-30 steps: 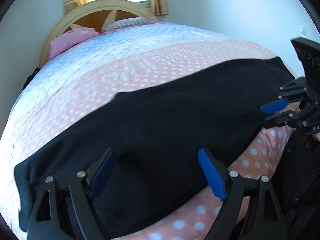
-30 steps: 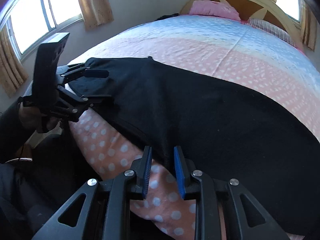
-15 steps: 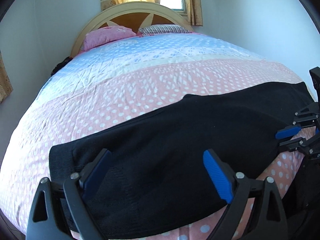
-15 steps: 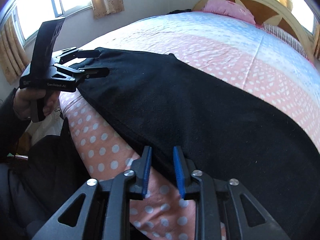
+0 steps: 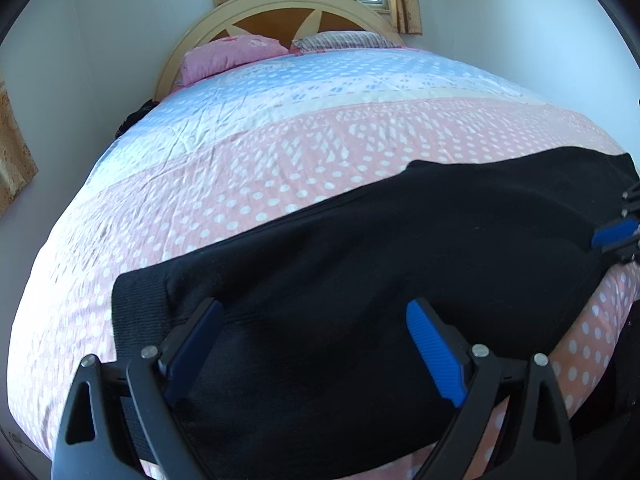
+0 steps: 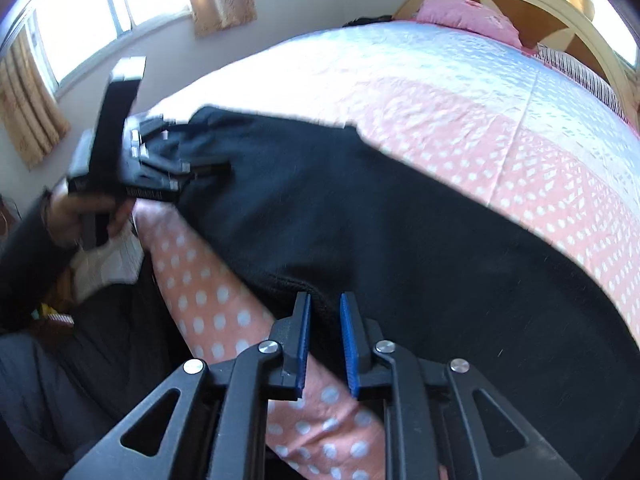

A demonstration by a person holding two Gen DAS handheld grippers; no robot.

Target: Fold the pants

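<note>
The black pants [image 5: 360, 272] lay flat across the bed [image 5: 280, 152], under both grippers. The left gripper [image 5: 316, 344] stood wide above one end; the right gripper [image 6: 323, 340] was narrowed around the near hem. Soft, limp cloth likely needs gripping at the edges.

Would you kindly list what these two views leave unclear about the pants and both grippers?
- Left wrist view: the right gripper is cut off by the frame edge, so its grasp is unclear.
- Right wrist view: the left gripper is motion-blurred; its contact with the black pants cannot be judged.
- Right wrist view: the right gripper sits at the hem, fingers apart; a pinch is unconfirmed.
- Both views: the pants' far ends are hidden.
</note>
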